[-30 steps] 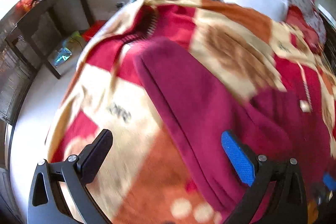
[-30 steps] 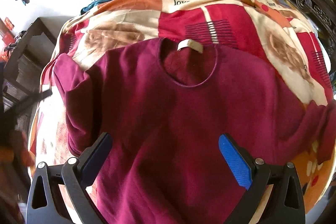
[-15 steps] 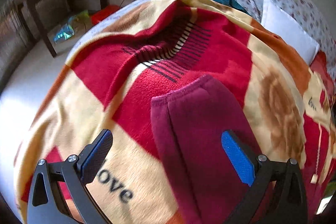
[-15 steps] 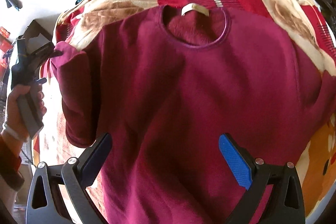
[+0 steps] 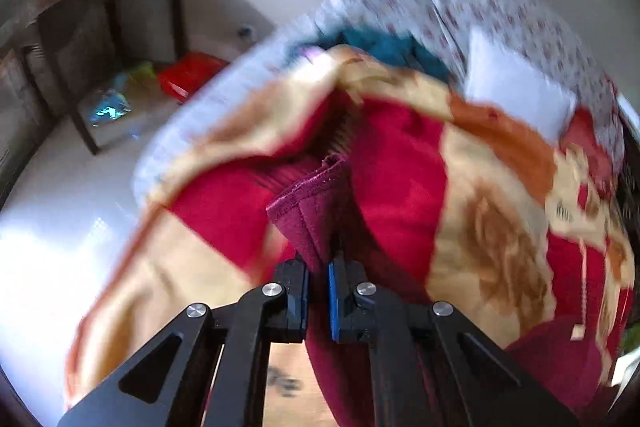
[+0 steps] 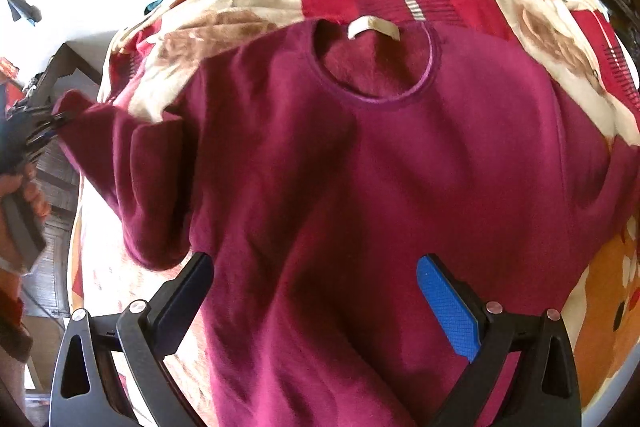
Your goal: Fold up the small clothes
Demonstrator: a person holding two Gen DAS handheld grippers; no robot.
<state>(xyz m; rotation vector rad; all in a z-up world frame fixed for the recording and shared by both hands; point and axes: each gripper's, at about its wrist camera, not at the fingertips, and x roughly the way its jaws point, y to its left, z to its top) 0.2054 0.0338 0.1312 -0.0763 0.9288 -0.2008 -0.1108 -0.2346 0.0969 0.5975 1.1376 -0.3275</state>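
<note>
Where the maroon sweater [image 6: 360, 187] lies face-up and spread flat on the patterned blanket [image 6: 560, 39] covering the bed, we see its round neckline [image 6: 376, 95] and pale neck label [image 6: 374, 27] pointing toward the pillows, its body running down between the fingers of the right gripper [image 6: 316, 291]. We note that the right gripper hovers above the lower body with its jaws wide apart and nothing between them touching the pads. The left gripper [image 5: 318, 279] has just been closing, and its jaws now stand clamped on the cuff end of the sleeve [image 5: 316, 207], the cloth bunched into a ridge between the pads; in the right wrist view the same sleeve [image 6: 132, 167] is drawn taut out to the side, lifted slightly off the blanket by the person's hand [image 6: 24, 195]. We judge the garment to be soft, thick fleece-like knit: light, limp, with no stiffness to hold a crease, yet grippy enough not to slide from the pads. It will sag and drag on the fuzzy blanket unless lifted clear. We judge the best holds to be the doubled edges, namely cuff, shoulder seam and hem corners, where the layers pinch together. A grip on a single layer in mid-body would, we expect, only tent the cloth.
</note>
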